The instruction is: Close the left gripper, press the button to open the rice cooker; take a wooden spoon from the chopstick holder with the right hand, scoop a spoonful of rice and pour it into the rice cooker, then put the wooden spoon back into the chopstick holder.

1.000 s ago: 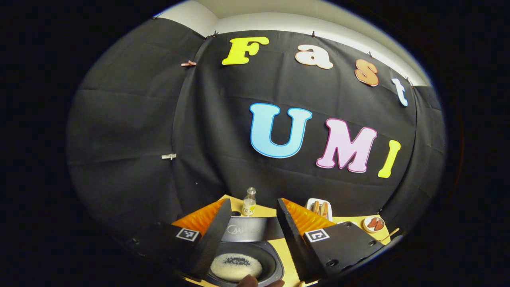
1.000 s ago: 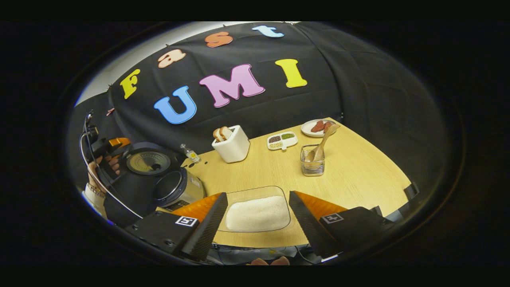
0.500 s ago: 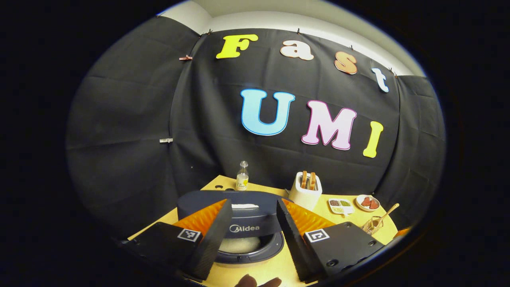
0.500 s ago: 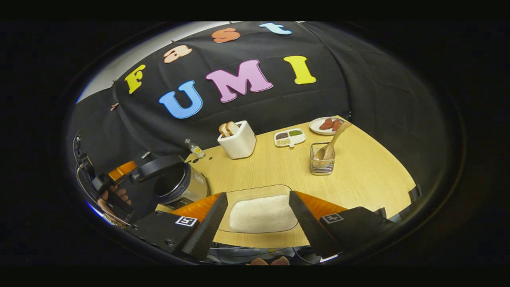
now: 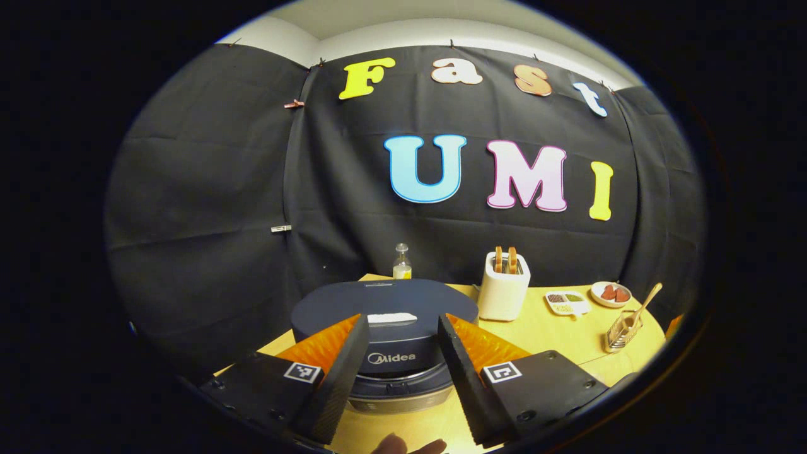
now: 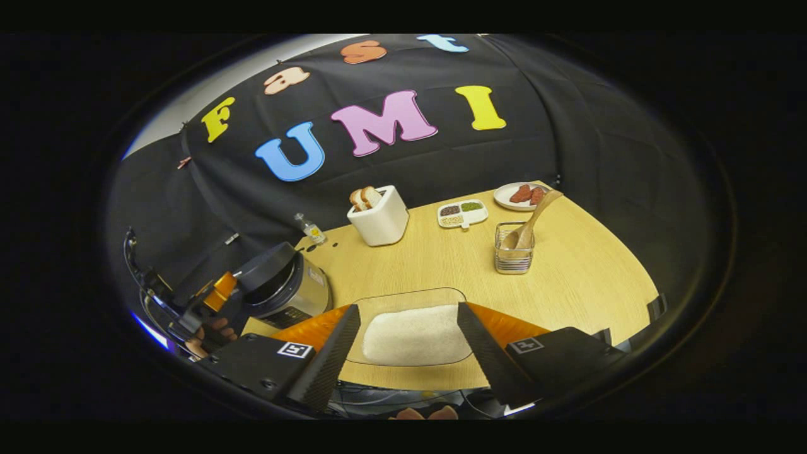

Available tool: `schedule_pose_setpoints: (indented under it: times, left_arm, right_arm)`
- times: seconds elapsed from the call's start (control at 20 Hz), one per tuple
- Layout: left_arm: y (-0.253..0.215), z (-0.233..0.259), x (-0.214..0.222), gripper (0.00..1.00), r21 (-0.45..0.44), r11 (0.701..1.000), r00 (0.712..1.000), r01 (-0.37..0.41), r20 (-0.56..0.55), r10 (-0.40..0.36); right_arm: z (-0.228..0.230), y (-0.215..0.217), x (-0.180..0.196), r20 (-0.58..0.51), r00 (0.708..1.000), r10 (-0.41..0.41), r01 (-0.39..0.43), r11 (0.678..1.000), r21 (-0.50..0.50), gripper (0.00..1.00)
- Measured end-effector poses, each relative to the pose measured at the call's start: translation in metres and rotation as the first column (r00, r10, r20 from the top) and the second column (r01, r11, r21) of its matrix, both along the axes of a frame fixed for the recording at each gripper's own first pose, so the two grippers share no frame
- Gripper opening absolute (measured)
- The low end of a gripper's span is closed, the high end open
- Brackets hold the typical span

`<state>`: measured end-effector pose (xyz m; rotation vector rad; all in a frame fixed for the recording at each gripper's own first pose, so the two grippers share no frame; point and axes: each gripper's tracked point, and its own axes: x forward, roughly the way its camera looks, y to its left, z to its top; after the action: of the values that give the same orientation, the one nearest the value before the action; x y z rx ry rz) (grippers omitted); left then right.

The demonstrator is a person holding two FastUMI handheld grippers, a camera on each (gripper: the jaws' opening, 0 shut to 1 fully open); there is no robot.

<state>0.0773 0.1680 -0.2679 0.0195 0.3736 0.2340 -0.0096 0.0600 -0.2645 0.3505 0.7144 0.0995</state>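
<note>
The rice cooker stands in front of my left gripper with its dark lid down. My left gripper is open, with nothing between its fingers. In the right gripper view the cooker is at the left, and a hand holds the left gripper just before it. My right gripper is open above the clear tray of white rice. The wooden spoon leans in the wire chopstick holder farther right on the table. The left gripper view has that spoon at its far right.
A white toaster with bread stands at the back, with a small bottle to its left. A divided dish and a plate of red food lie behind the holder. The wooden table ends near my right gripper.
The cooker's lid has swung from open, with rice showing in the pot, down to shut. My left gripper has drawn back and lowered. My right gripper has barely moved.
</note>
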Motion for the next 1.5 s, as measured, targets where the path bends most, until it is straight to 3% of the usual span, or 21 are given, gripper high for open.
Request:
schedule_pose_setpoints:
  times: [0.2, 0.5, 0.7, 0.75, 1.0, 1.15, 1.2, 1.25, 1.3, 1.5]
  left_arm:
    - [0.003, -0.036, -0.009, 0.79, -0.146, 0.988, 0.996, -0.05, -0.086, 0.037]
    - [0.017, -0.045, 0.006, 0.74, -0.043, 0.994, 0.989, -0.098, -0.114, 0.092]
    - [0.021, -0.052, -0.002, 0.7, -0.114, 0.981, 0.98, -0.158, -0.14, 0.141]
    - [0.02, -0.053, 0.0, 0.63, -0.11, 0.983, 0.982, -0.147, -0.137, 0.132]
    - [0.019, -0.046, 0.0, 0.6, -0.107, 0.992, 0.993, -0.066, -0.107, 0.054]
    - [0.007, -0.035, -0.008, 0.65, -0.137, 0.991, 0.988, 0.001, -0.151, -0.022]
    - [0.002, -0.027, -0.008, 0.67, -0.146, 0.989, 0.989, 0.03, -0.142, -0.051]
    - [-0.006, -0.015, -0.009, 0.6, -0.15, 0.987, 0.99, 0.054, -0.124, -0.073]
    - [-0.009, -0.004, -0.009, 0.66, -0.141, 0.988, 0.991, 0.069, -0.107, -0.085]
    - [-0.039, 0.044, -0.01, 0.66, -0.096, 0.985, 0.988, 0.144, -0.041, -0.149]
  right_arm:
    - [-0.003, -0.007, -0.004, -0.008, 1.0, -0.008, 0.008, 1.0, -0.004, 0.96]
    - [-0.004, -0.01, -0.007, -0.018, 1.0, -0.024, 0.024, 1.0, 0.01, 0.96]
    - [-0.006, -0.007, -0.008, -0.017, 1.0, -0.018, 0.018, 1.0, 0.011, 0.96]
    - [-0.007, -0.007, -0.008, -0.018, 1.0, -0.02, 0.02, 1.0, 0.015, 0.96]
    - [0.003, -0.002, 0.004, 0.006, 1.0, -0.025, 0.024, 0.999, 0.03, 0.96]
    - [0.014, -0.004, 0.014, 0.039, 0.999, -0.027, 0.026, 0.999, 0.026, 0.96]
    - [0.018, -0.005, 0.017, 0.048, 0.998, -0.03, 0.028, 0.999, 0.028, 0.96]
    - [0.022, -0.006, 0.02, 0.057, 0.998, -0.032, 0.031, 0.999, 0.025, 0.96]
    - [0.026, -0.009, 0.024, 0.07, 0.997, -0.035, 0.034, 0.999, 0.016, 0.96]
    - [0.05, -0.028, 0.039, 0.15, 0.987, -0.056, 0.065, 0.996, -0.055, 0.97]
